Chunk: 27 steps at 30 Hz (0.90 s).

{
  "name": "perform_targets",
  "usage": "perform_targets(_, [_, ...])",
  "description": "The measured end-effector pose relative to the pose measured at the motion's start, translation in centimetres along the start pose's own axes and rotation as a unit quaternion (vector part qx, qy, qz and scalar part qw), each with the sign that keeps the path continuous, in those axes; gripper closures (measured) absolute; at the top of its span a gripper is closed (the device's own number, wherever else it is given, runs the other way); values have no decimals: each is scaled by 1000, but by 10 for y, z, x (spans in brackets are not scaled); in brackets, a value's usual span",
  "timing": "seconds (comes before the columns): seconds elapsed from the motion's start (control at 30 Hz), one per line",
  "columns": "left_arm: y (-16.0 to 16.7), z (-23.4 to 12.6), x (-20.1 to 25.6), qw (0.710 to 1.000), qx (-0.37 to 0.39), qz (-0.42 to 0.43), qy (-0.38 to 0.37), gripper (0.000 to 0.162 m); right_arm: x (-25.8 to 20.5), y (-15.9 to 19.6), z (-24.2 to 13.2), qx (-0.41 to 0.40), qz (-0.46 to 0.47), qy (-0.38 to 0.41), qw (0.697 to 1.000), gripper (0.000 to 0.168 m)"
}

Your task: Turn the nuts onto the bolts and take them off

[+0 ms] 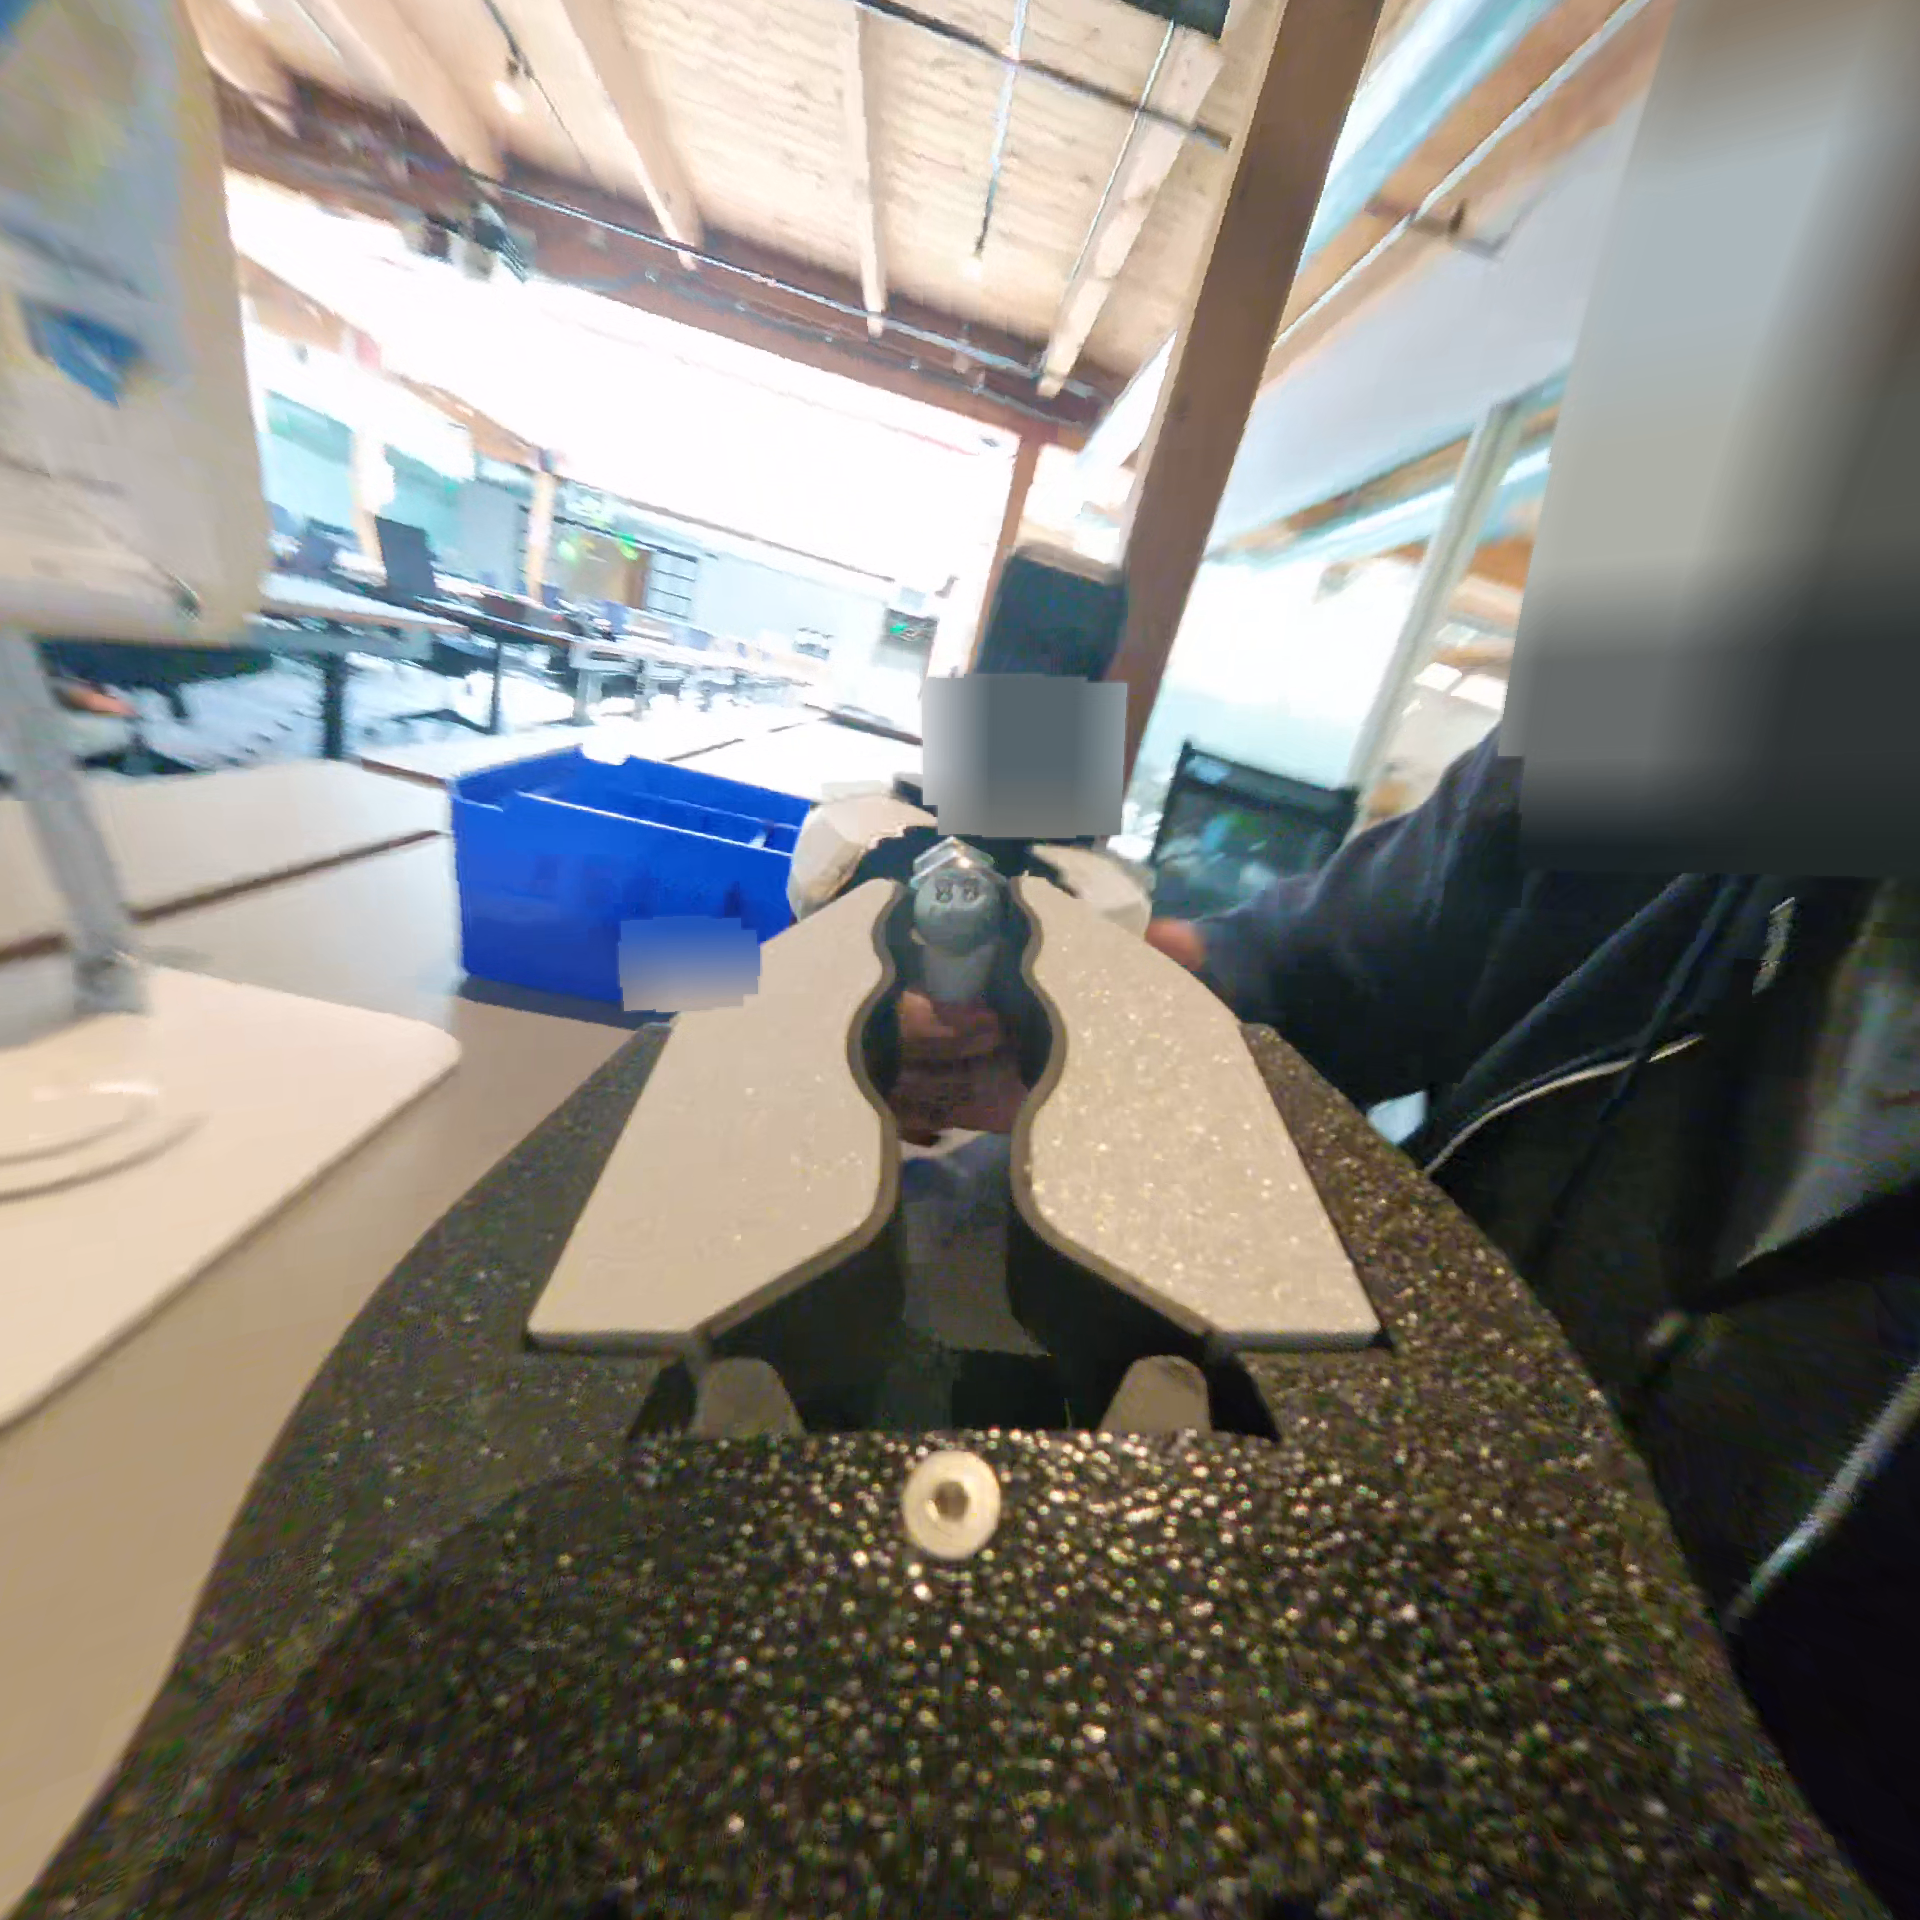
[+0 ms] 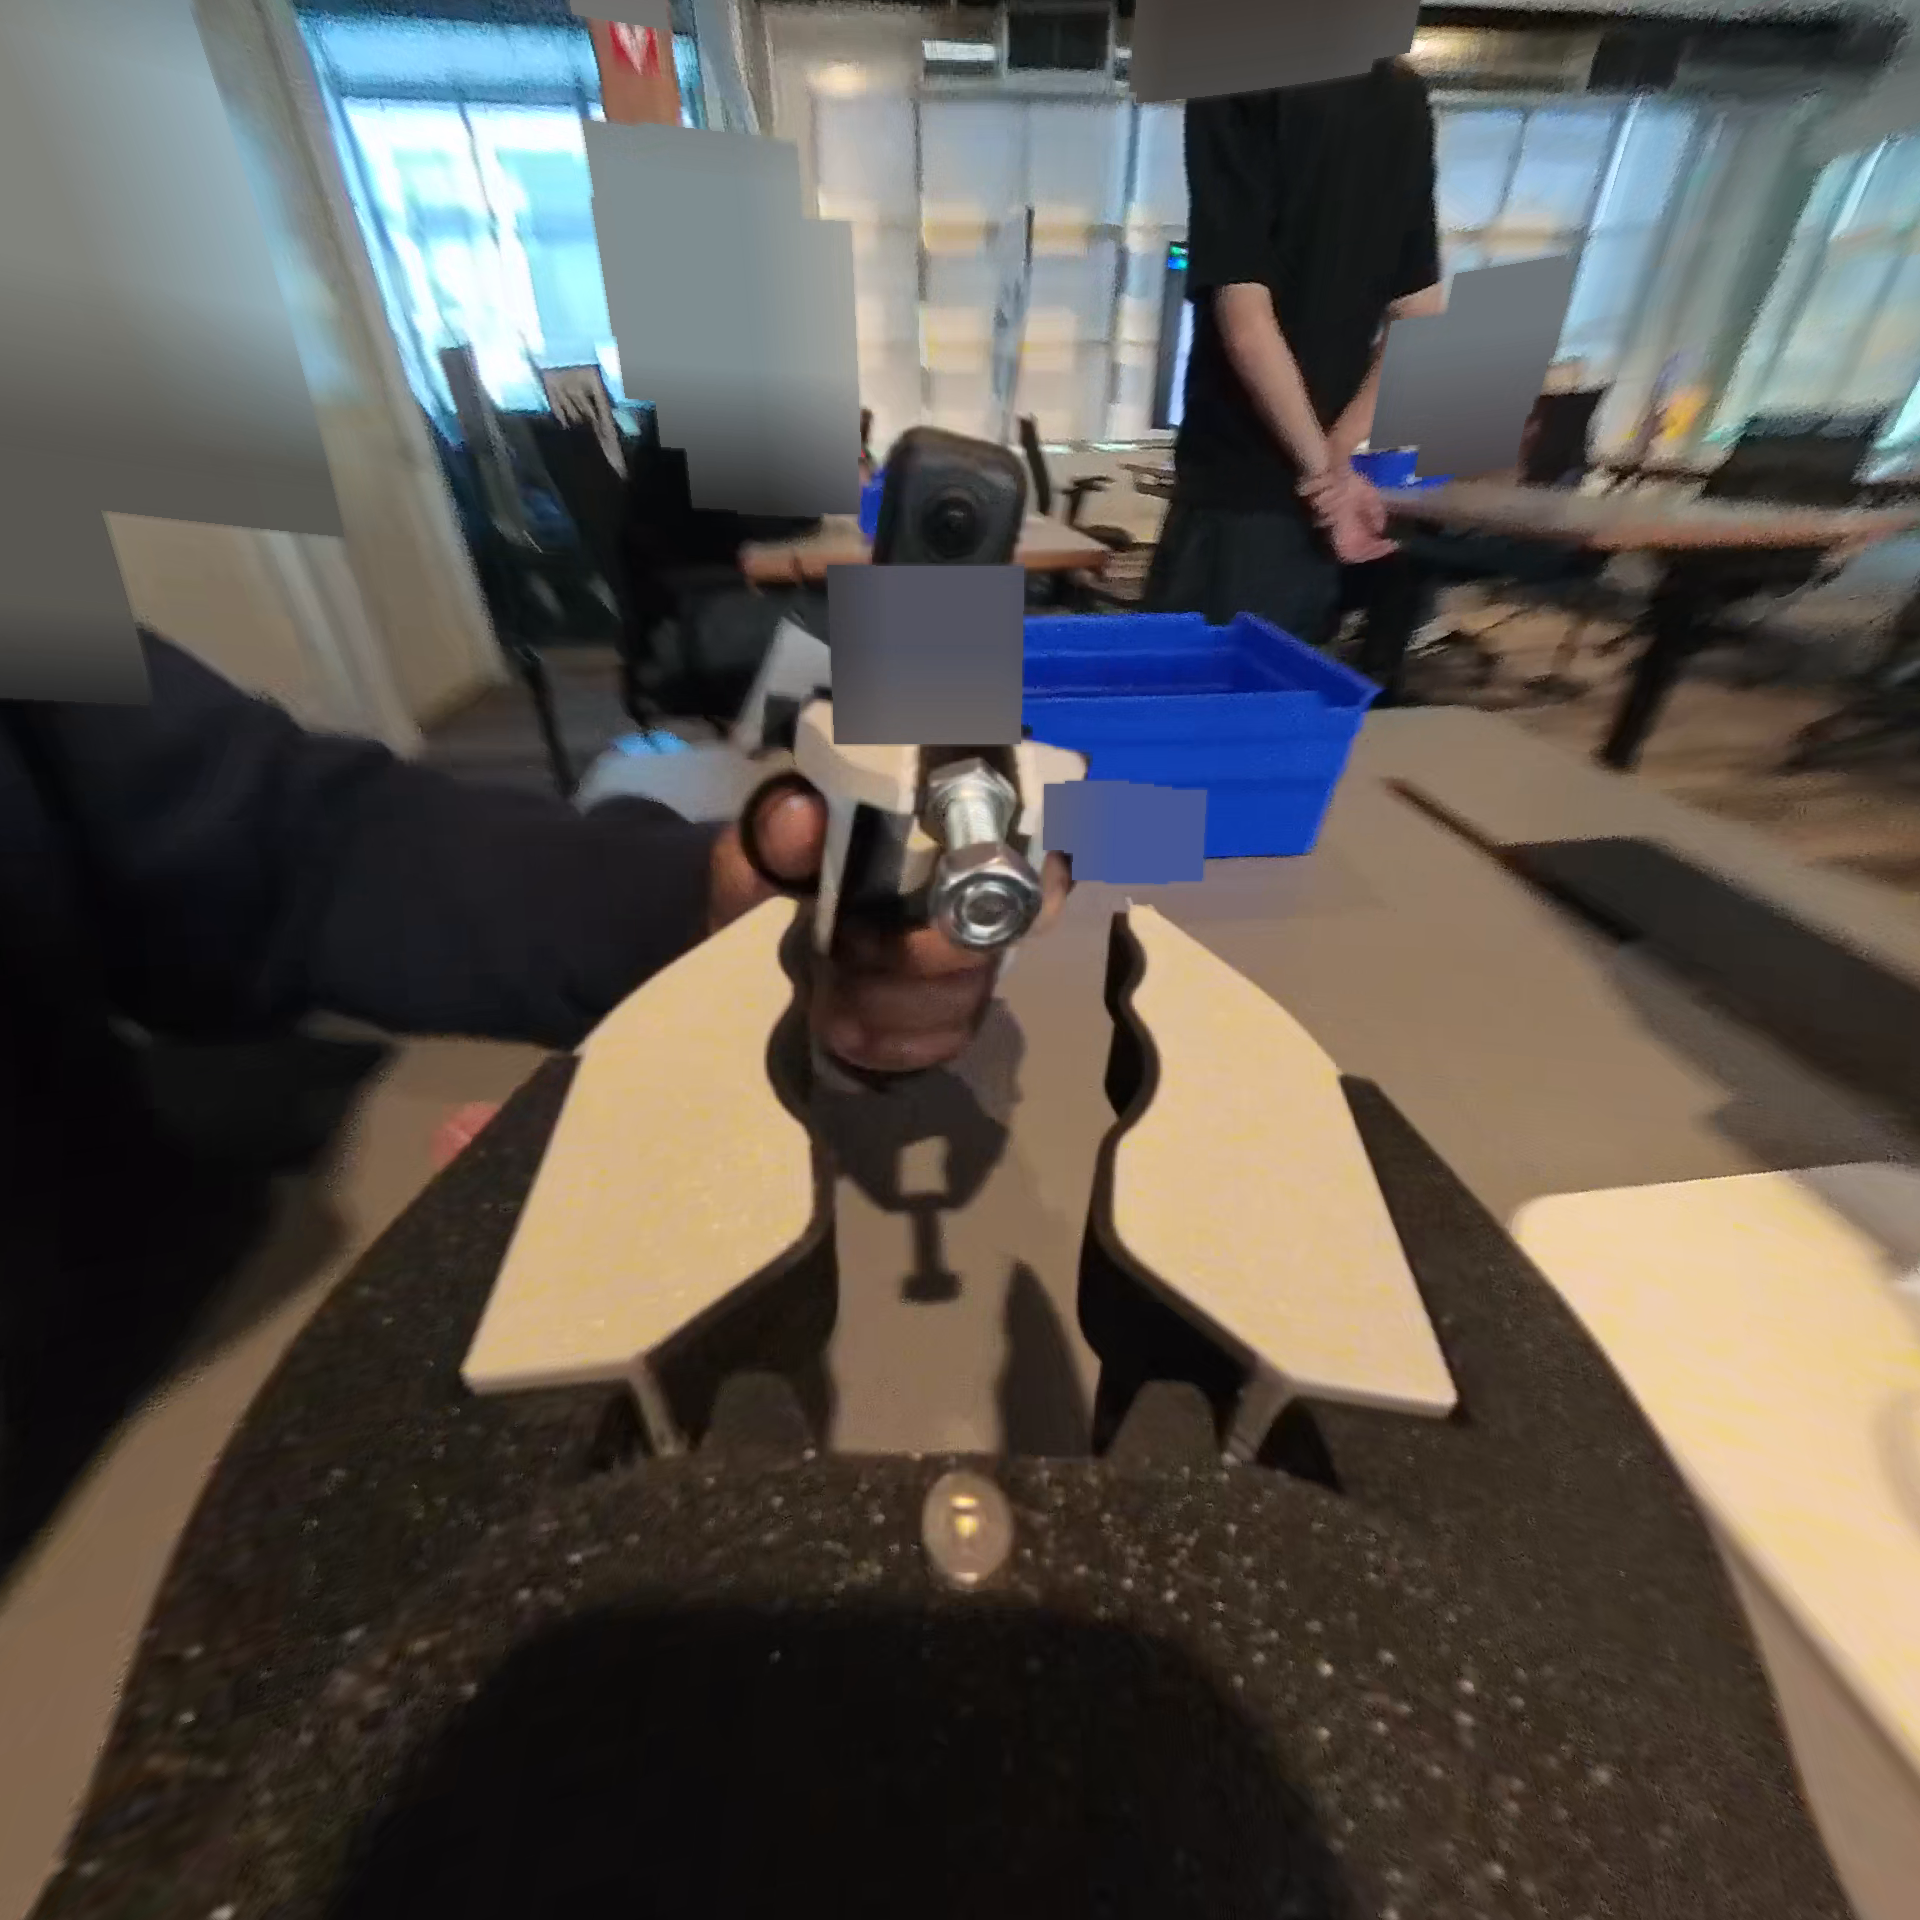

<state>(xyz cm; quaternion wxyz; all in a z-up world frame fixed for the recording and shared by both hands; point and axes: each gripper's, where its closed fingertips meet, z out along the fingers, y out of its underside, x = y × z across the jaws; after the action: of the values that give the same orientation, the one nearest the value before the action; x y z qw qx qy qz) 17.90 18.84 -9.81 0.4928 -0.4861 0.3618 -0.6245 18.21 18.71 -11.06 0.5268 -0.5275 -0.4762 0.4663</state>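
Note:
My left gripper (image 1: pixel 956 914) is shut on a silver bolt (image 1: pixel 954 902), whose marked head faces the left wrist camera between the grey fingertips. In the right wrist view the left gripper (image 2: pixel 935 790) faces me and the bolt (image 2: pixel 966 831) sticks out toward me, tilted down. A hex nut (image 2: pixel 987 902) sits on its near threaded end; a second hex piece (image 2: pixel 971 781) sits back by the left fingers. My right gripper (image 2: pixel 948 920) is open, its fingertips on either side of the nut, not touching it. Its white body (image 1: pixel 842 842) shows behind the bolt.
A blue bin (image 1: pixel 582 862) (image 2: pixel 1195 717) stands on the grey table (image 2: pixel 1403 987) just beyond the grippers. A white monitor base (image 1: pixel 156 1122) (image 2: pixel 1714 1351) lies to one side. A dark sleeve (image 1: pixel 1558 987) (image 2: pixel 312 883) holds the grippers. A person (image 2: pixel 1299 312) stands behind the bin.

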Motion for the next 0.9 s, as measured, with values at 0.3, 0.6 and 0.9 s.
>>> perform_targets(0.3, [2, 1, 8, 966, -69, 242, -65, 146, -1, -12, -4, 94, 309, -145, 935, 122])
perform_targets(0.6, [9, 5, 14, 942, -98, 312, -70, 146, -9, -9, -2, 85, 332, -184, 921, 150])
perform_targets(0.9, [9, 9, 9, 994, -51, 95, -18, 146, -5, -7, -6, 34, 51, -60, 996, 151])
